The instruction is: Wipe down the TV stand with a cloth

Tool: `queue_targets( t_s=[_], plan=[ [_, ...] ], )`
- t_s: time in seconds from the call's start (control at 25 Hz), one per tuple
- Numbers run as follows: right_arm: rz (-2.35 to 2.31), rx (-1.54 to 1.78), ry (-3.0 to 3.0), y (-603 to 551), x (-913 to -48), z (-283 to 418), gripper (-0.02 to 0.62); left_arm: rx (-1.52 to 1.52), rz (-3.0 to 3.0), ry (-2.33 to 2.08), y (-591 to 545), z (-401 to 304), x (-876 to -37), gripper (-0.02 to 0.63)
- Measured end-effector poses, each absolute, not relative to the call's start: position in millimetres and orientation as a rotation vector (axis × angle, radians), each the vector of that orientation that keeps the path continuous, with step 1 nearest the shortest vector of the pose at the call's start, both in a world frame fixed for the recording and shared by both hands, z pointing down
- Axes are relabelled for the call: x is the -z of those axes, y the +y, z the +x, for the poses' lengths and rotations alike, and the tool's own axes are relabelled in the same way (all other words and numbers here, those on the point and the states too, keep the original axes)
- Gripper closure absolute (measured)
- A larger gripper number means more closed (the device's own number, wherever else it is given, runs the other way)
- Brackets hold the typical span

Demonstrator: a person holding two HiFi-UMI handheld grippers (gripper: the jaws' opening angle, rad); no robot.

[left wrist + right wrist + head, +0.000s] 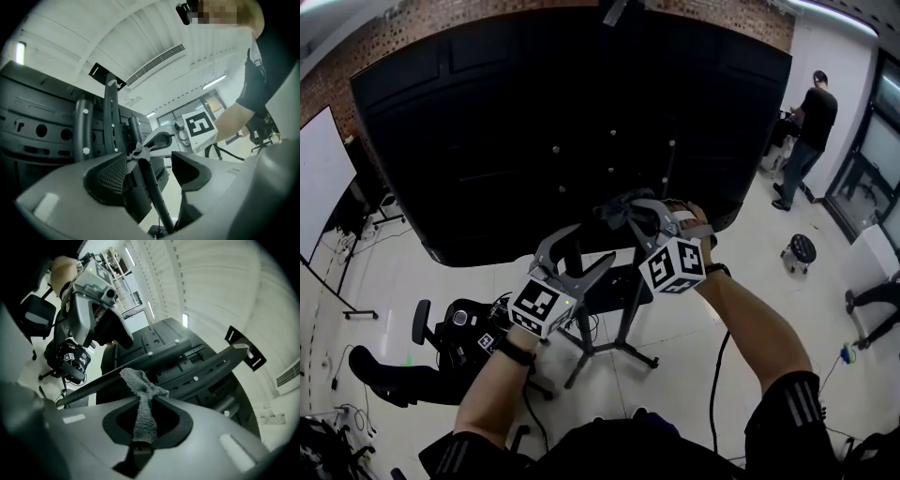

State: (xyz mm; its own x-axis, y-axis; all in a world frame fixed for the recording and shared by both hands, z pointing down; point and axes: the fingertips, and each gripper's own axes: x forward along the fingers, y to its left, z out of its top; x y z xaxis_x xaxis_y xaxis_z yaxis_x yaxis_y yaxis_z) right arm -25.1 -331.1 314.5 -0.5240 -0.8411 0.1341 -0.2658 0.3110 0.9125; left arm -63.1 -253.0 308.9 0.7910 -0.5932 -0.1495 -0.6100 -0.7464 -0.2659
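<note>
Wiping black metal TV-stand bar [93,386] with grey terry cloth [138,383] pinched in right gripper [143,427]. Press flat, stroke lengthwise; park wide-open left gripper [150,164] clear.

hand-held grippers [586,253] [633,214]: 2; cloth [140,401]: 1; TV stand [629,305]: 1; stool [799,249]: 1; whiteboard [321,178]: 1

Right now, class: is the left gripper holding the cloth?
No: the left gripper stands open, while the cloth is pinched in the right gripper.
</note>
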Motion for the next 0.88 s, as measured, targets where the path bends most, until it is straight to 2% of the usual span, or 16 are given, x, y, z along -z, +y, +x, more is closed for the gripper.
queue_targets(
  t_s=[0.44, 0.88],
  plan=[
    [1.24, 1.175, -2.042, -328, -208, 69, 0.558, -0.198, -2.613, 0.824, -234, -13, -235, 0.282],
    [1.322, 1.046, -2.178, -398, -188, 112, 0.558, -0.227, -2.602, 0.893, -267, 37, -219, 0.282]
  ],
)
